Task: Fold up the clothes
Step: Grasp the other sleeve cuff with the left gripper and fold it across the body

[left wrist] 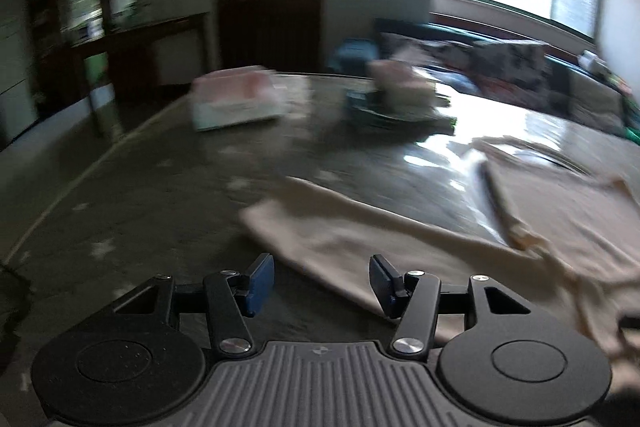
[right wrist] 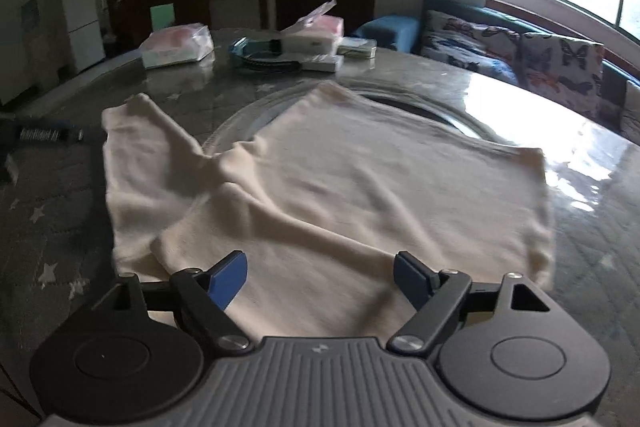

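Lying flat on the glossy table [right wrist: 520,99], cream shirt [right wrist: 340,187] spreads beyond both grippers' parted, empty fingers [right wrist: 230,277]; sofa [right wrist: 540,59] behind.

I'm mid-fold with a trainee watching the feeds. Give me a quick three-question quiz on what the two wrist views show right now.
1. True or false: the right tongs are clamped on the cream garment.
2. Multiple choice: in the right wrist view, where does the pink-and-white packet sit? A) on the garment B) at the far side of the table, beyond the garment C) on the sofa
3. Fill in: in the left wrist view, the garment lies mostly to the ____ of the left tongs.

Key
1. False: the jaws stand open above the cloth, gripping nothing.
2. B
3. right
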`<act>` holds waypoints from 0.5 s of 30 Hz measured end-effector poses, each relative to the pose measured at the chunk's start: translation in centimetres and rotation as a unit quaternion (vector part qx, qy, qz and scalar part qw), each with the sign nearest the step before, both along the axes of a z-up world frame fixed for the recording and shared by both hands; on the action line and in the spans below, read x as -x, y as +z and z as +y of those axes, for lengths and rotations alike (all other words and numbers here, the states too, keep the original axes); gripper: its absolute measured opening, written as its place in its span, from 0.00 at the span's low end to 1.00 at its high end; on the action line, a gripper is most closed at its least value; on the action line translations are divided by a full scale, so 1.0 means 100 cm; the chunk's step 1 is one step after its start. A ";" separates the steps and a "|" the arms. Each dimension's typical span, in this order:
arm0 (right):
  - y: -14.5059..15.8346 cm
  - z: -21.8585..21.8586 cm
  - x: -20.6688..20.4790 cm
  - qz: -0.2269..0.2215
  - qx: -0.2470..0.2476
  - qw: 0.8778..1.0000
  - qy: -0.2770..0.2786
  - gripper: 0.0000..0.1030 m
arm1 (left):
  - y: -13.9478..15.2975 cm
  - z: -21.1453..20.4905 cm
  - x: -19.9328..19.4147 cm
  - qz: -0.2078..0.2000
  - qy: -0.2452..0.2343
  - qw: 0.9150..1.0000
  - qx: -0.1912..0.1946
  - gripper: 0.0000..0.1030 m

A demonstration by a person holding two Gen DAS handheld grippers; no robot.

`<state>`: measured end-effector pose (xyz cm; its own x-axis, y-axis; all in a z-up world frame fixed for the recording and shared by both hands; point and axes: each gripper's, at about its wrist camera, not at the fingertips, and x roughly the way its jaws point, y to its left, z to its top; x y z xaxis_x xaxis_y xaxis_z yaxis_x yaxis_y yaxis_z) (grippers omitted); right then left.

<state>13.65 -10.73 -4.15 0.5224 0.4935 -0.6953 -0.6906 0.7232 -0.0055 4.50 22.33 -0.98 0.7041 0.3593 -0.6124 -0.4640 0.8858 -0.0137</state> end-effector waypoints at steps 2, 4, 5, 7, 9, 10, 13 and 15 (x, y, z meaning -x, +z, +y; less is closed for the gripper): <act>-0.003 0.007 0.002 0.000 0.004 1.000 0.004 0.90 | -0.002 0.016 -0.004 0.000 0.024 1.000 0.005 0.55; -0.005 0.011 0.003 0.000 0.004 1.000 0.007 0.91 | -0.004 0.028 -0.008 0.002 0.035 0.999 0.017 0.54; -0.006 0.011 0.004 0.000 0.003 1.000 0.006 0.95 | -0.006 0.034 -0.010 0.004 0.040 0.999 0.023 0.53; -0.007 0.011 0.004 0.002 0.002 1.000 0.003 0.96 | -0.009 0.044 -0.015 0.007 0.046 0.998 0.036 0.52; -0.007 0.010 0.003 0.004 0.001 1.000 0.001 0.98 | -0.013 0.049 -0.019 0.010 0.048 0.998 0.048 0.45; -0.007 0.009 0.003 0.005 0.001 1.000 -0.002 0.99 | -0.015 0.051 -0.020 0.009 0.049 0.998 0.049 0.44; -0.006 0.008 0.003 0.009 -0.001 1.000 -0.005 1.00 | -0.015 0.052 -0.023 0.005 0.052 0.998 0.044 0.30; -0.006 0.006 0.003 0.012 -0.004 1.000 -0.007 1.00 | -0.014 0.052 -0.024 0.002 0.052 0.998 0.046 0.15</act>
